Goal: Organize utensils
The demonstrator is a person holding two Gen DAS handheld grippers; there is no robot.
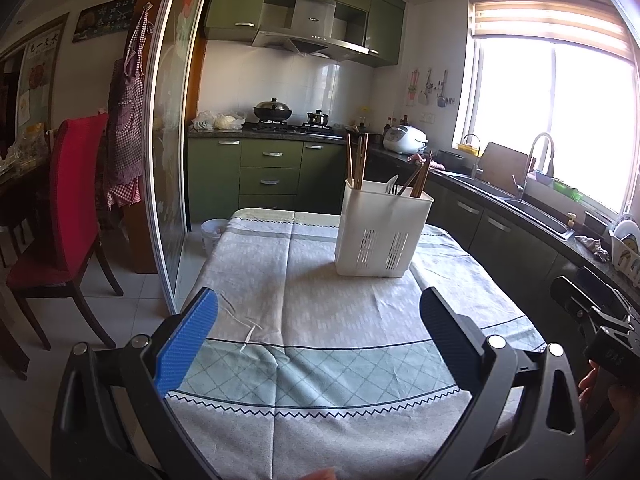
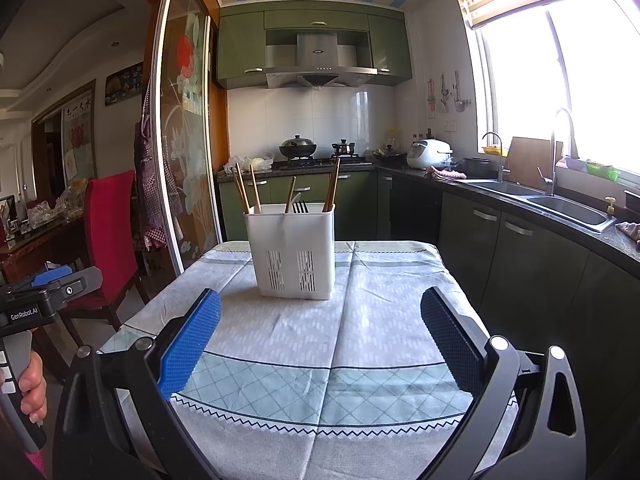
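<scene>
I am reading "GenRobot.AI" on the left gripper's body in the right wrist view. One white utensil holder is standing on the desk's patterned cloth, holding five chopsticks and one fork — upright or leaning. Both grippers, left and right, are gaping wide, empty, short of the holder. Green kitchen cabinets are lining the room.

Table under a patterned tablecloth (creased), white utensil holder upright on it.

green cabinets | bright window | red chair
</scene>
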